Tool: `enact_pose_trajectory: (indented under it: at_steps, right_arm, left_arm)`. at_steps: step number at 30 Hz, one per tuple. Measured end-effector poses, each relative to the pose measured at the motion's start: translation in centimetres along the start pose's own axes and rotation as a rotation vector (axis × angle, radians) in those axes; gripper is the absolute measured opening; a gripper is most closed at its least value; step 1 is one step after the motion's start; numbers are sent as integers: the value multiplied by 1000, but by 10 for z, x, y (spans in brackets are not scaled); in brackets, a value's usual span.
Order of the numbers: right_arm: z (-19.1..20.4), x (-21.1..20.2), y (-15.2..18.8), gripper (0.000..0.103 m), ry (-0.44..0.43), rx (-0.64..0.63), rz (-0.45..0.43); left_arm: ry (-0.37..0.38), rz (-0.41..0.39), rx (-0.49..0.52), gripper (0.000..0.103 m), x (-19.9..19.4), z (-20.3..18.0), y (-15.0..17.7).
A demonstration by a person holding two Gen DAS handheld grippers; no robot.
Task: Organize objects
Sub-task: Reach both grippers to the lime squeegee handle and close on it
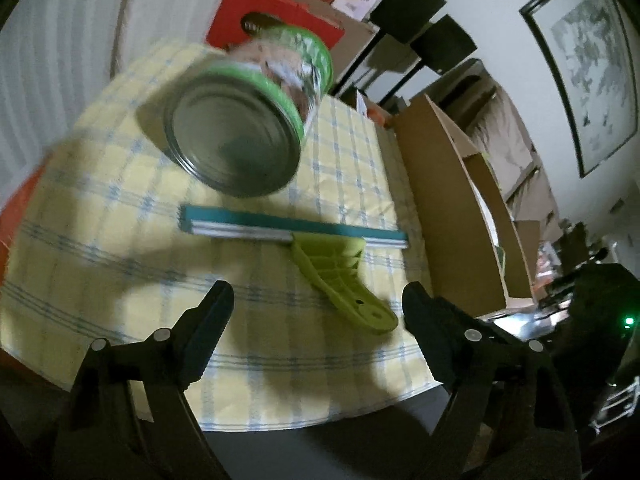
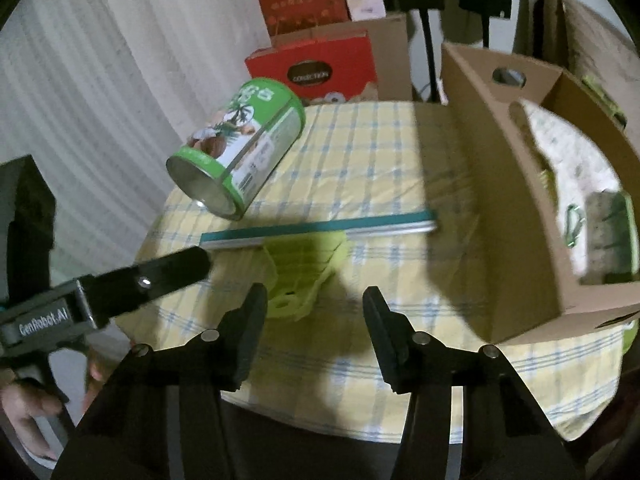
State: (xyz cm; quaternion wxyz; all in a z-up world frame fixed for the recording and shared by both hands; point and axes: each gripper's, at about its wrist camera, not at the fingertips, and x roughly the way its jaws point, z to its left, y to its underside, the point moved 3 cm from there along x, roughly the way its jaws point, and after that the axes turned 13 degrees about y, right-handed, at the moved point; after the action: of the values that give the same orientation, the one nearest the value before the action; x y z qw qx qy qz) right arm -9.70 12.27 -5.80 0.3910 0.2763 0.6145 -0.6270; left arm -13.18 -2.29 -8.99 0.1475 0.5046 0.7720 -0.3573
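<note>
Left to right: left hand-held gripper point(image 1: 318, 306) has jaws apart, holding nothing, above the near edge of the worktop point(image 2: 400, 168). Green tin can point(image 2: 240, 148) lies on its side at the far left, not yet packed. Squeegee point(image 2: 320, 230) lies flat mid-cloth, green handle toward the grippers, also loose. Right hand-held gripper point(image 2: 316, 300) has jaws apart, empty, lined up near that handle. Cardboard box point(image 2: 500, 184) sits at the right with some items already inside. Judgement: partly done; can and squeegee left.

Green-labelled can point(image 2: 238, 150) lies on its side at 11 o'clock, silver base toward camera. Teal-edged squeegee point(image 2: 320, 231) w/ lime handle lies flat, just beside it at centre.
</note>
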Motion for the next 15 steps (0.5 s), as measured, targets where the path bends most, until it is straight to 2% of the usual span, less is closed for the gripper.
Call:
enact_pose_trajectory:
  at_steps: [4, 9, 11, 15]
  right_arm:
    - [-5, 15, 4, 51, -25, 61, 40]
    - [-12, 31, 11, 49, -92, 138, 86]
    - [-13, 36, 14, 46, -110, 157, 99]
    - [-11, 41, 21, 43, -156, 171, 103]
  left_arm:
    - [34, 16, -33, 83, 12, 2, 3]
    - [103, 31, -130, 82, 25, 14, 6]
    - [138, 41, -169, 80, 29, 18, 9]
    - [155, 53, -187, 74, 36, 21, 14]
